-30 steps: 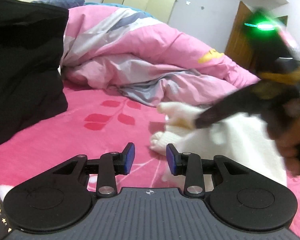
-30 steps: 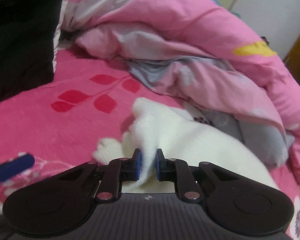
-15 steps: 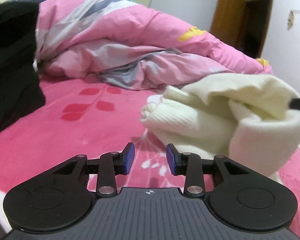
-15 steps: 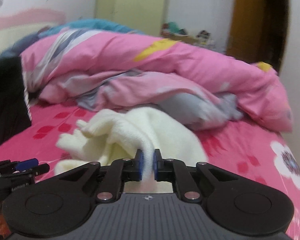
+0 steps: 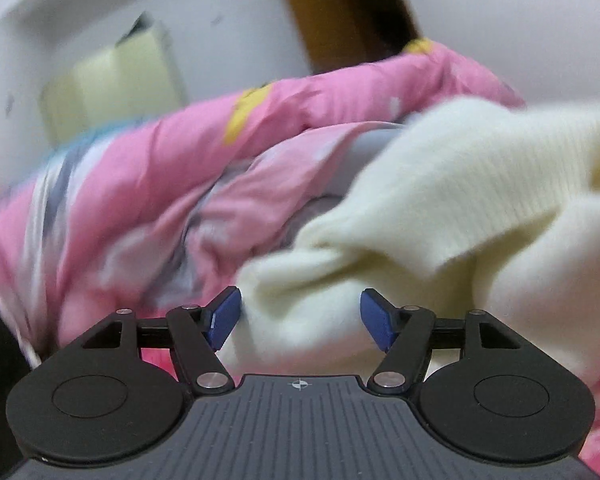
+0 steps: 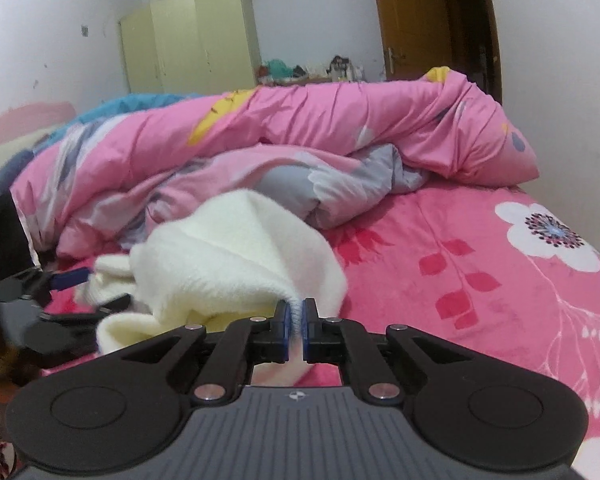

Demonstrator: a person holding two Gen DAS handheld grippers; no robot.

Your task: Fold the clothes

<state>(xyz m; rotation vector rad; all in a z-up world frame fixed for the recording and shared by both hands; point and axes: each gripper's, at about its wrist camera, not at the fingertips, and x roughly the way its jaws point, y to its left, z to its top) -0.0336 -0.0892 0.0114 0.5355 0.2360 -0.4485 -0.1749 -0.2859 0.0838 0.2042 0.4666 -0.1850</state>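
A cream knitted sweater (image 6: pixel 236 256) hangs bunched above the pink bed sheet (image 6: pixel 480 280). My right gripper (image 6: pixel 296 326) is shut on a thin fold of its edge and holds it up. In the left wrist view the sweater (image 5: pixel 460 208) fills the right half, blurred by motion. My left gripper (image 5: pixel 300 320) is opening its jaws; a lump of the sweater lies between the blue pads (image 5: pixel 224 318), which do not press on it. The right wrist view shows the left gripper (image 6: pixel 80 292) low on the left, at the sweater's far end.
A crumpled pink and grey duvet (image 6: pixel 300 136) lies heaped across the back of the bed. A black garment (image 6: pixel 0 236) is at the left edge. Behind stand a pale green wardrobe (image 6: pixel 192 40) and a brown door (image 6: pixel 420 16). The flowered sheet spreads to the right.
The right gripper has lifted the sweater off the sheet and carried it sideways. The left gripper's view has rolled and come close to the sweater, and its jaws now stand much wider.
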